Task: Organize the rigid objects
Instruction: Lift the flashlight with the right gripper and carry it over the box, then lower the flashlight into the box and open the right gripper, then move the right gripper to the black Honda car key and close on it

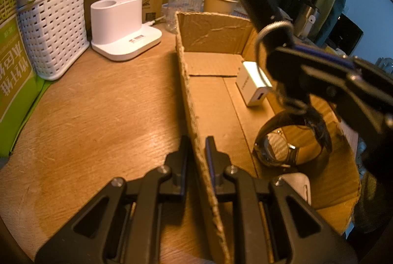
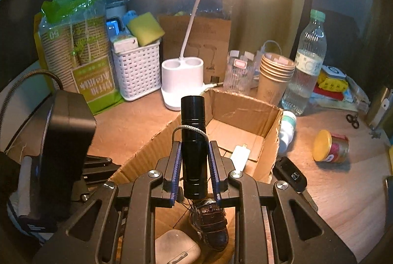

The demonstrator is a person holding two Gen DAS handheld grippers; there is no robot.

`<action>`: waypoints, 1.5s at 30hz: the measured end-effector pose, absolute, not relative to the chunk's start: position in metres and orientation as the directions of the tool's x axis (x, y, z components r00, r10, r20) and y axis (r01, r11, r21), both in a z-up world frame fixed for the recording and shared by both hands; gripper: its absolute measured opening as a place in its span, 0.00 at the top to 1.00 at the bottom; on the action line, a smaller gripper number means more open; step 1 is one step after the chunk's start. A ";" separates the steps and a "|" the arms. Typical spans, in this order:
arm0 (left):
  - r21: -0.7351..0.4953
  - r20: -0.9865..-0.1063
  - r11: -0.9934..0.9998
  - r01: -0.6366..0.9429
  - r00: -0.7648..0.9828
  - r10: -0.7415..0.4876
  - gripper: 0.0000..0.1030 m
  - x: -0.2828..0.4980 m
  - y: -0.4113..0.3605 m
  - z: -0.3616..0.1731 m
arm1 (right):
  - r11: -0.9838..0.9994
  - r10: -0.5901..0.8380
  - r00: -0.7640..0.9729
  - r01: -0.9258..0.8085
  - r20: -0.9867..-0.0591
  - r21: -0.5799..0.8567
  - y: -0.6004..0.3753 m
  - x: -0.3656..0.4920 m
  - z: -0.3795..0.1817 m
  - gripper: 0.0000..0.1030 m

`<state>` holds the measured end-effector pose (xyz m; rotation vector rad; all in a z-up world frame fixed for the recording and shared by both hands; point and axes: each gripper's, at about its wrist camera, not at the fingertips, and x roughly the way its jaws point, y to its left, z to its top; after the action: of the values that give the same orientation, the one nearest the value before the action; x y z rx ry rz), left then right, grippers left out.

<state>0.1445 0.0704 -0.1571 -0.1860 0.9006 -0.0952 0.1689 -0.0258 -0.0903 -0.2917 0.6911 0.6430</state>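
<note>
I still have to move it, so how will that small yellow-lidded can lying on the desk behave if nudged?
The yellow-lidded can lies on its side on bare wood, so a nudge across its round body would probably set it rolling. It looks rigid, so a hand-held gripper should not dent it easily. Its glossy wall may slip under a shallow grip.

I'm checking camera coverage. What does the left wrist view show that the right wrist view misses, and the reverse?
Only the left wrist view shows the left claw pinching the cardboard box's side wall.

Only the right wrist view shows what lies outside the box: a car key, a yellow-lidded can on its side and a small white bottle.

Both show the right claw gripping a black flashlight over the box, the wristwatch and white charger inside it, and the lamp base.
</note>
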 end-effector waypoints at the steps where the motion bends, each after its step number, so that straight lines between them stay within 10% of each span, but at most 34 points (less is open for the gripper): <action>1: -0.201 -0.769 0.980 0.004 0.618 -0.160 0.86 0.145 0.070 -0.157 | 0.770 0.448 0.587 -0.637 -0.674 -0.042 -0.025 0.169 -0.091 0.78; 45: -0.201 -0.769 0.980 0.004 0.618 -0.160 0.86 0.145 0.070 -0.158 | 0.828 0.427 0.637 -0.560 -0.641 -0.005 -0.066 0.184 -0.073 0.75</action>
<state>0.1455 0.0699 -0.1575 -0.1864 0.9005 -0.0950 0.1837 -0.0657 -0.0731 -0.2119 0.6737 0.5684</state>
